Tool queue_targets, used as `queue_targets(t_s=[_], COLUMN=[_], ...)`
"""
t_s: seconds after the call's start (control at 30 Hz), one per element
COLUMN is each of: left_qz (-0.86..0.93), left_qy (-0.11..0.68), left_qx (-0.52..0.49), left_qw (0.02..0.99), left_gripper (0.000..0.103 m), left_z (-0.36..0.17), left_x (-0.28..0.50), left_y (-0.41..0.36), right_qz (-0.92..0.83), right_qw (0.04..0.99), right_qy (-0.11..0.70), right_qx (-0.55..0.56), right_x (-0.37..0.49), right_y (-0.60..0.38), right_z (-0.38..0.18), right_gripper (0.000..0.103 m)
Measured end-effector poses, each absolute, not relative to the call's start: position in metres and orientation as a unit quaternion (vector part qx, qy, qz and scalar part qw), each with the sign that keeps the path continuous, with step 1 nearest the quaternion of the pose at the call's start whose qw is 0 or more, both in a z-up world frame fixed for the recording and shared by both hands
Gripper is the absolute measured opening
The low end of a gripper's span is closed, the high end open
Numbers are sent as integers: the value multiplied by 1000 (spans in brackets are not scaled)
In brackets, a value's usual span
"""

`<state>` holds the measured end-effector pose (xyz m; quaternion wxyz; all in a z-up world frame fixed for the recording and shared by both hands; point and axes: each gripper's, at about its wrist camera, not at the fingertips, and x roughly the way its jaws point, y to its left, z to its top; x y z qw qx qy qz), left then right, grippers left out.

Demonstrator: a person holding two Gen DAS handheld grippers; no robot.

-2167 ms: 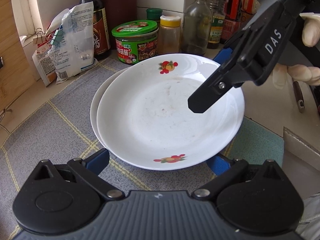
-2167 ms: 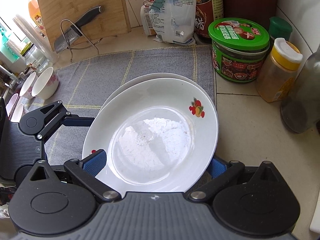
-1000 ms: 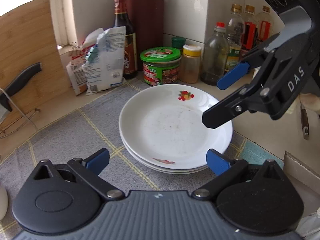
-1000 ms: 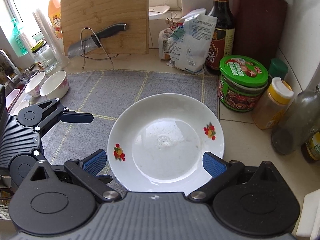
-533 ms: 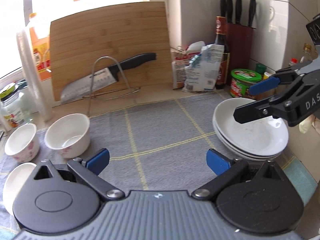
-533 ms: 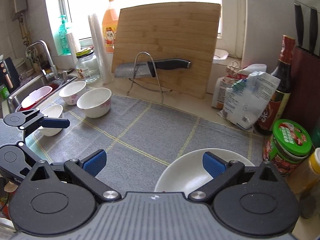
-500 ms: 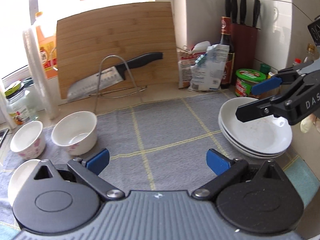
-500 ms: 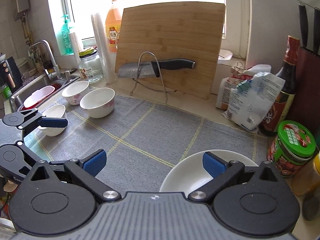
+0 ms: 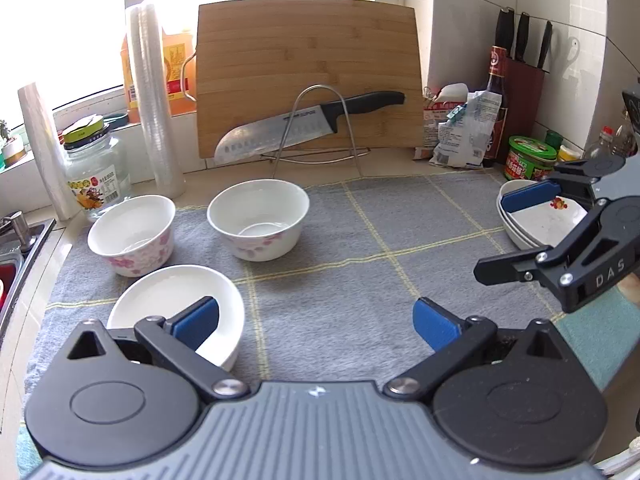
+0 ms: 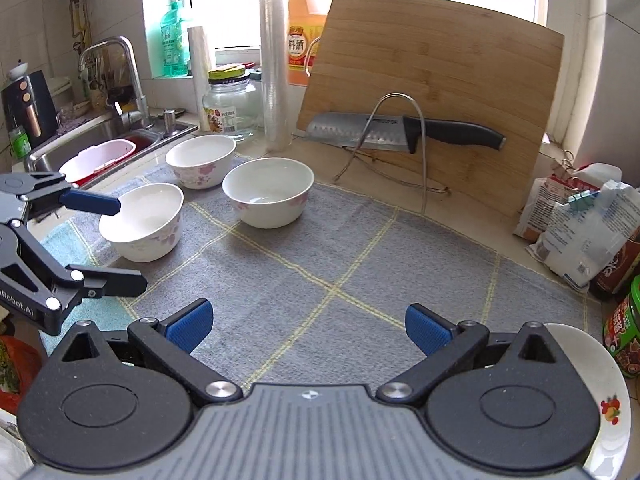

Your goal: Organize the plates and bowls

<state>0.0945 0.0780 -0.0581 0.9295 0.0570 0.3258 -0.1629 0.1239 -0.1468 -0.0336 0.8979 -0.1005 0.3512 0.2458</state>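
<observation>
Your left tool (image 9: 316, 318) hangs released, its blue pads wide apart with nothing between them, low over the grey mat (image 9: 360, 248) on the surface. Starting at the left of its view, three bowls sit loose on the mat. The nearest bowl (image 9: 176, 308) lies just ahead of and under the left pad, partly hidden by it. Behind it a flowered bowl (image 9: 132, 234) stands nearest the sink, and beside that, toward the middle, stands another bowl (image 9: 258, 218). None of them is nested in another.

Further right, past a bare stretch of mat, the stack of plates (image 9: 536, 222) rests at the mat's far right edge, looking already gathered. Your right tool (image 10: 306, 328) is released too, empty, and sits just beside that stack, with a plate rim at its lower right.

So the bowls look like the work left. They lie to the left, well apart from your right tool, and your left tool is plainly nearer. The nearest bowl is almost under it, so a short drop forward and to the left should meet its rim.
</observation>
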Motion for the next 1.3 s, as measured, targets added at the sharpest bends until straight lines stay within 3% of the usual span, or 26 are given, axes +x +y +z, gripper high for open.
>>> queue_targets(t_s=[0.6,0.97,1.07,1.3], left_qz=[-175,-195,-204,-231], left_qy=[357,398,407,422], left_qx=[47,51,58,62], left_qw=[916,895,888,875], left_gripper=[102,102,99,79], left_z=[-72,-90,-93,-97], left_x=[141,172,178,188], left_y=[193,207,206,201], right_qz=[262,288,294,302], right_qw=[878,874,874,871], right_qy=[378,367,362,354], right_qx=[-134,-133,-137,-159], right_x=[126,138,142,144], right_y=[-6,35,42,50], right_z=[-82,-88,-89,-89], right_gripper=[103,103,103,97])
